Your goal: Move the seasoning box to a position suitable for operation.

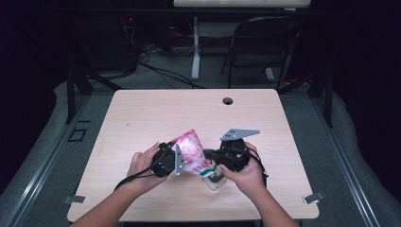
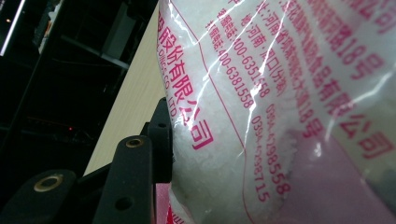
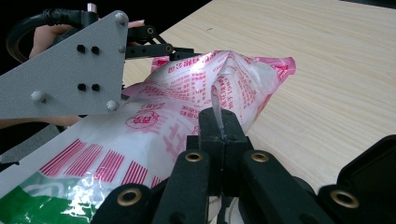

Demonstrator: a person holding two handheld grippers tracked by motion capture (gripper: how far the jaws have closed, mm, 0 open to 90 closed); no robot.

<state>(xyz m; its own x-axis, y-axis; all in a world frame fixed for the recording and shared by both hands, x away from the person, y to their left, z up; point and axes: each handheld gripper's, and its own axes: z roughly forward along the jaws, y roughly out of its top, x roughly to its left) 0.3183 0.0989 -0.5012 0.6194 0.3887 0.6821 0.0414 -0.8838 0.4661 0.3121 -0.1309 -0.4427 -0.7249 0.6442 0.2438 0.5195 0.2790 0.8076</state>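
Right, you've got the bag (image 1: pixel 193 153) of white granules pinned between both tools, lifted off the table (image 1: pixel 142 113) near the middle of its front edge. Your left gripper (image 1: pixel 171 158) has its jaws about half closed around the bag's fat body: in the left gripper view one black jaw lies flat against the film and the granules bulge past it, so I read that as a firm side clamp, there to carry the weight and keep the bag tilted. Your right gripper (image 3: pixel 219 140) is fully closed, pinching a thin strip of clear film (image 3: pixel 217 109) at the bag's edge. That looks like a tear or peel grip: one tool anchors, the other pulls the film. The bag leans with its pink end toward the far edge and its green-printed end down near your right hand (image 1: pixel 246 172). Under that end, a small pale thing (image 1: pixel 215 181) sits on the table, possibly a dish to pour into; can't tell for sure. Keep the left clamp steady, the film will slip if the bag sags.
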